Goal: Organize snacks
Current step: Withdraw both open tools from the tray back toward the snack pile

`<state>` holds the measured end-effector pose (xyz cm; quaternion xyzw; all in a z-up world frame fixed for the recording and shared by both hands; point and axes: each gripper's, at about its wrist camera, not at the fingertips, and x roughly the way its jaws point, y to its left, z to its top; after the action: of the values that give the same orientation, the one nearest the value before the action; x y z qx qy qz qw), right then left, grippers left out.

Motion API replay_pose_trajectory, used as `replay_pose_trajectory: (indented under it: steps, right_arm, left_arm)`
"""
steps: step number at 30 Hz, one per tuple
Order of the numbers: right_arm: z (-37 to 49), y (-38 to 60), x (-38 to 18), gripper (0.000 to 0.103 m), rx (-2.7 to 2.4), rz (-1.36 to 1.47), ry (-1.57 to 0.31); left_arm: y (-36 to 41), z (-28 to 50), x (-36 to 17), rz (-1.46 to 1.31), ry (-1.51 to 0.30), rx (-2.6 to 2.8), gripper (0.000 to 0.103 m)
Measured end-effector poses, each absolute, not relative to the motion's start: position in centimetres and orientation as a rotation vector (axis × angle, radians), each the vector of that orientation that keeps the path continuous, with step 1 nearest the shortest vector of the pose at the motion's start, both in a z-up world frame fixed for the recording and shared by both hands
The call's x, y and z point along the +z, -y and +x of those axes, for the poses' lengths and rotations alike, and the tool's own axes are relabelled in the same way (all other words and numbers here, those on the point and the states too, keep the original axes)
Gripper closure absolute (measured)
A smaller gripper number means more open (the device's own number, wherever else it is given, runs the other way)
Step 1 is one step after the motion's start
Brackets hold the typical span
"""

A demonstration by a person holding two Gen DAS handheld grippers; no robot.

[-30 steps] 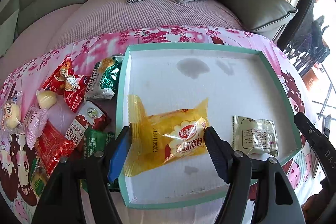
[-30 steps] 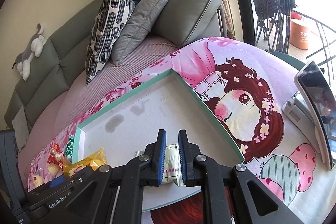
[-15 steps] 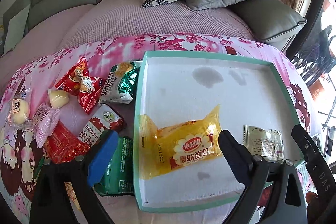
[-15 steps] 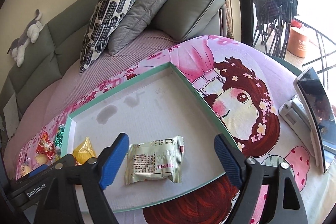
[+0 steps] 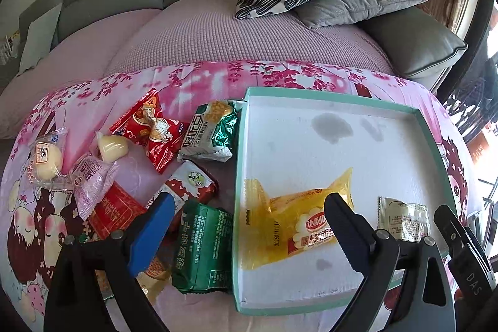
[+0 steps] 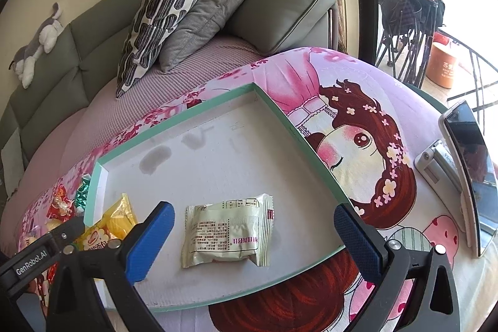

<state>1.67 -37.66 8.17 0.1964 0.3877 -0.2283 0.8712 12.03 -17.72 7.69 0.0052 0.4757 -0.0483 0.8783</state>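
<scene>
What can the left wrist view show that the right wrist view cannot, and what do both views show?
Only the left wrist view shows the whole pile of loose snacks on the pink cloth, beside the tray's left wall. Only the right wrist view shows the phone on its stand. Both show the teal-rimmed tray holding the yellow packet and the pale packet, and both grippers, left gripper and right gripper, open.

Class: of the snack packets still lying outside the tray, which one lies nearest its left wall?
The dark green packet, beside the tray's near-left corner; its edge nearly meets the wall.
</scene>
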Motion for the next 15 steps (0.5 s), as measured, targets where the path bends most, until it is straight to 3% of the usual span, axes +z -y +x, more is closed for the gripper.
replay_pose_trajectory:
  steps: [15]
  right_arm:
    - [2.6, 35.3, 8.9, 0.000, -0.430, 0.324, -0.831]
  left_arm:
    - [13.1, 10.9, 11.1, -0.025, -0.891, -0.027, 0.006]
